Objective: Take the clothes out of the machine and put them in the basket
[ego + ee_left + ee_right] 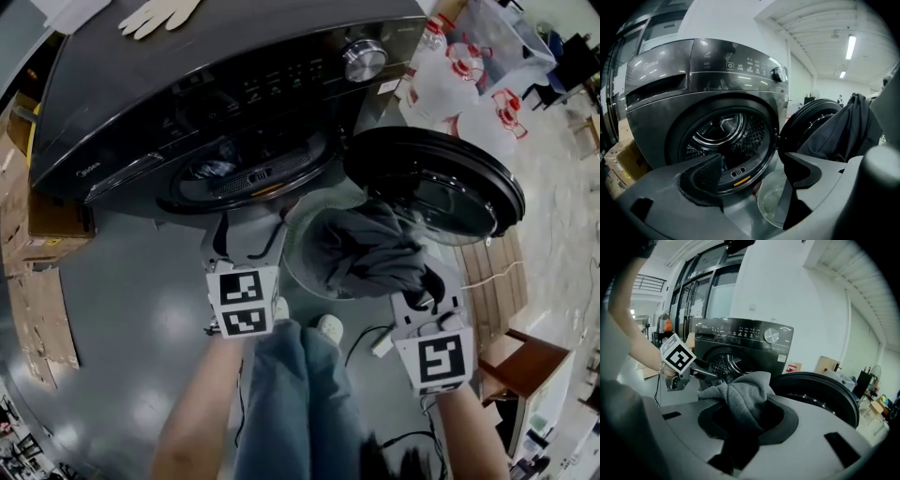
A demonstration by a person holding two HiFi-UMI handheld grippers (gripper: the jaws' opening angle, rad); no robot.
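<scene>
A pale glove (159, 14) lies far ahead of the jaws of the left gripper (251, 230); cardboard boxes (47, 319) sit well to their left. White plastic bags (459, 89) stand ahead and right of the jaws of the right gripper (422, 286), brown wooden furniture (525, 361) near their right.

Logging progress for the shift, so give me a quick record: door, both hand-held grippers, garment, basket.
washing machine: door swung open to the right
left hand-held gripper: open, empty, facing the drum
right hand-held gripper: shut on the grey garment
grey garment: out of the drum, hanging from the jaws, over the basket in the head view
basket: on the floor in front of the machine, beside the door
</scene>
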